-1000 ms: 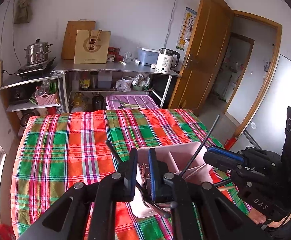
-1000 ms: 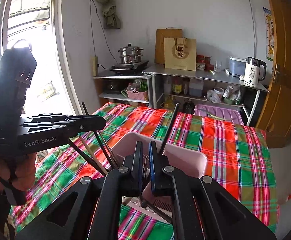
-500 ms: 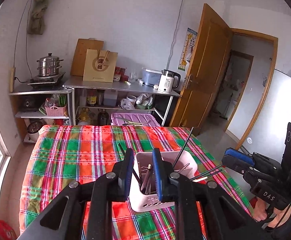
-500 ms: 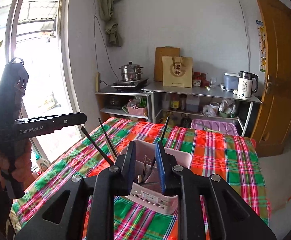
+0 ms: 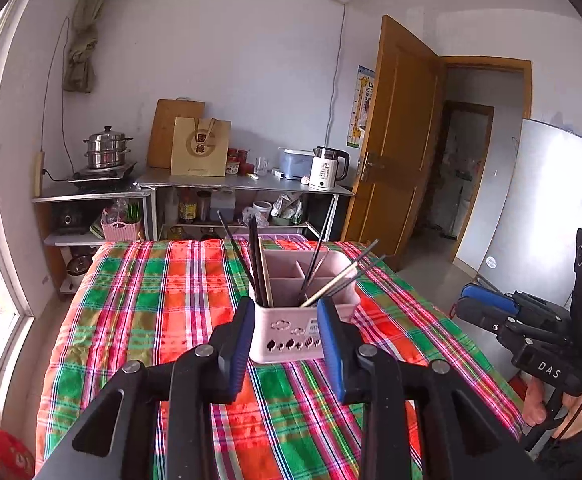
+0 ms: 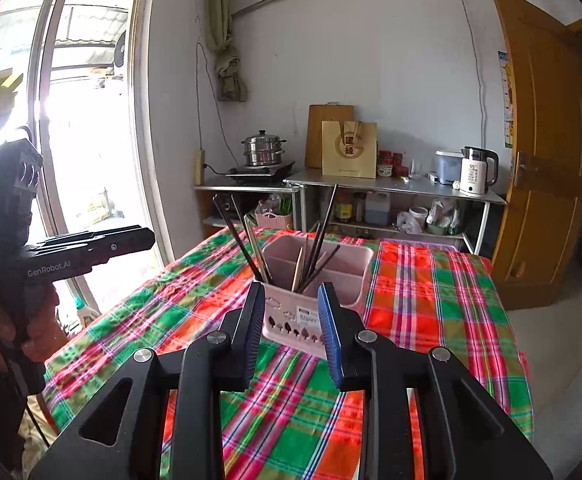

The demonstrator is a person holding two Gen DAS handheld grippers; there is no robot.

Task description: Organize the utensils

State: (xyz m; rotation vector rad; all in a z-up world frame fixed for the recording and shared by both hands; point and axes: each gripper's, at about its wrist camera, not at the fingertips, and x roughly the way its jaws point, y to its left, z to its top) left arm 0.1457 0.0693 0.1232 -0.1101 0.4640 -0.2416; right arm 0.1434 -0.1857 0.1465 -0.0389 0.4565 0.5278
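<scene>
A: Where does the caddy (image 5: 305,322) stand?

B: On the desk (image 5: 143,320), on its plaid cloth, near the middle and a little toward the right edge as the left view shows it. It is pink, split into compartments, upright, with small tree cut-outs along its near wall.

A: And the utensils?

B: Dark chopsticks (image 5: 255,264) lean out of the left compartments, and a pale pair (image 5: 333,284) slants to the right with more dark ones. (What lies deeper inside is too small to tell.)

A: The left gripper (image 5: 287,350)?

B: Its jaws stand moderately apart and are opening. Nothing sits between the blue pads (image 5: 241,350); they frame the caddy's near wall in the picture but hang short of it, touching nothing.

A: The right gripper (image 6: 293,338)?

B: Much the same: jaws partly spread, opening, empty. The caddy (image 6: 315,296) shows in the gap beyond the tips, apart from them.

A: Can each gripper see the other?

B: Yes. The right one (image 5: 531,332) hovers off the desk's right edge in the left view, held by a hand (image 5: 539,404). The left one (image 6: 87,248) shows beside the window (image 6: 63,120) in the right view, off the left edge, well apart from the caddy.
</scene>
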